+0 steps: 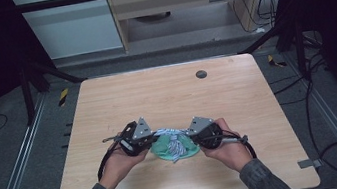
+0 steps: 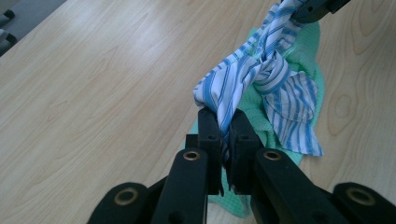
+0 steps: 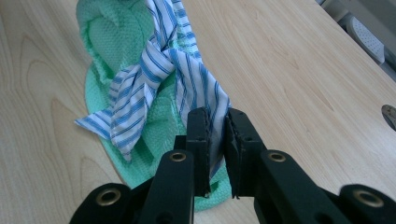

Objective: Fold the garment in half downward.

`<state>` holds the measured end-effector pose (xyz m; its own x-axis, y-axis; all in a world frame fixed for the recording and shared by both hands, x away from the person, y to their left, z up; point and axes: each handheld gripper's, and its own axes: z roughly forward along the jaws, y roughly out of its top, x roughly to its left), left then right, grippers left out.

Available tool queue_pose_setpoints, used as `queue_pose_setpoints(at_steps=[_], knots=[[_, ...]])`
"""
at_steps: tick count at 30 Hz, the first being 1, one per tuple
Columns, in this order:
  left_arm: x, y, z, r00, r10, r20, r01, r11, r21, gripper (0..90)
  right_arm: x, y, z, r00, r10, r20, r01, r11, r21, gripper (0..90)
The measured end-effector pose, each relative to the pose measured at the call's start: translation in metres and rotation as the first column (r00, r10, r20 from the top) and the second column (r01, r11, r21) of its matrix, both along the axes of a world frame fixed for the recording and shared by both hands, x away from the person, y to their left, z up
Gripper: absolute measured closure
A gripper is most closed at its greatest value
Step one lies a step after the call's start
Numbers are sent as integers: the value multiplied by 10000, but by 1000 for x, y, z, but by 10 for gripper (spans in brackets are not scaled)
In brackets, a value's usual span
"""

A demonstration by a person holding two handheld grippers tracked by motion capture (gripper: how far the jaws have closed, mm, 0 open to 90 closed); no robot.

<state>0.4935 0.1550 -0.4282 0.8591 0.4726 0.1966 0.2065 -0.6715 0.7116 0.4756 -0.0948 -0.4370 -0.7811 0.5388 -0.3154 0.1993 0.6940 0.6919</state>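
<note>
Near the front middle of the wooden table (image 1: 166,95), a blue-and-white striped cloth (image 1: 174,135) is stretched between two hand-held grippers, above a green mesh cloth (image 1: 165,151) that lies on the table surface. On the person's left, the left gripper (image 1: 154,136) has its fingers (image 2: 208,133) clamped on one end of the striped cloth; the left gripper view shows the fabric pinched between the two black pads, with no gap visible beyond the cloth itself. On the person's right, the right gripper (image 1: 188,133) has its fingers (image 3: 198,135) clamped on the other end of the same cloth, the stripes running down between the pads in the right gripper view. Between the two grips the striped cloth is twisted into a knot (image 2: 271,70), and loose tails hang from it onto the green mesh cloth. The green mesh cloth sits crumpled directly beneath the knot, touching the striped tails, and is not gripped by either set of fingers. Both hands, left (image 1: 118,162) and right (image 1: 230,148), hold their grippers just above the table, facing one another. A small dark round disc (image 1: 201,74) sits in the table's far side, well apart from the cloths.
</note>
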Motion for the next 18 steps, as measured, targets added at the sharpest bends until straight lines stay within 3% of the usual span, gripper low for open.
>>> queue_pose_setpoints(at_steps=[18], knots=[[-19,2,-11,9991,-289,-325,283,9994,-184,839,-20,-3,-9,9995,265,-187,-264,9996,54,784]])
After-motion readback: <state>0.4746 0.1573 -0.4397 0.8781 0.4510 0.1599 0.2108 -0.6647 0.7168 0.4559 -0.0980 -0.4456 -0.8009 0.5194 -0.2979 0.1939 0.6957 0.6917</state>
